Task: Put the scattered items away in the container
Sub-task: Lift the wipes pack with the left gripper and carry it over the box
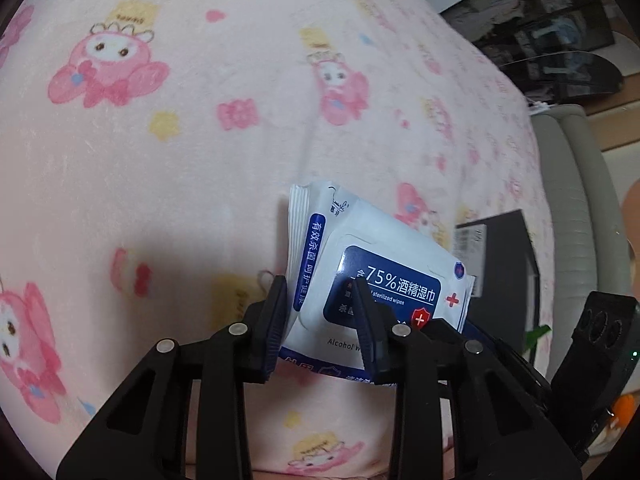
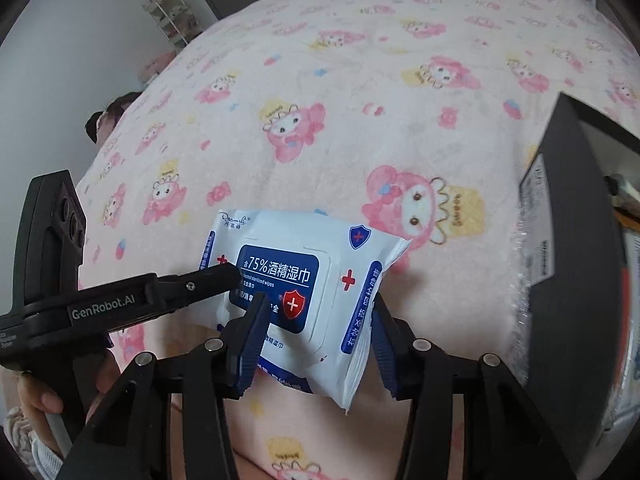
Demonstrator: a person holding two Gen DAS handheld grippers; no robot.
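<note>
A white and blue pack of alcohol wipes (image 1: 360,232) hangs just above the pink cartoon blanket (image 1: 200,140), held from both sides. My left gripper (image 1: 316,284) is shut on the pack's left end, one finger over its blue label. In the right wrist view the wipes pack (image 2: 288,240) sits between the fingers of my right gripper (image 2: 318,304), which is shut on its other end. My left gripper (image 2: 228,276) reaches in from the left there, held by a hand (image 2: 40,396). The black box (image 2: 572,240) stands open at the right.
The black box (image 1: 500,264) lies just behind the pack, with a barcode label on its side. The right gripper's body (image 1: 596,344) is at the lower right. A grey padded edge (image 1: 576,200) borders the bed. Shelves (image 2: 168,12) stand by the far wall.
</note>
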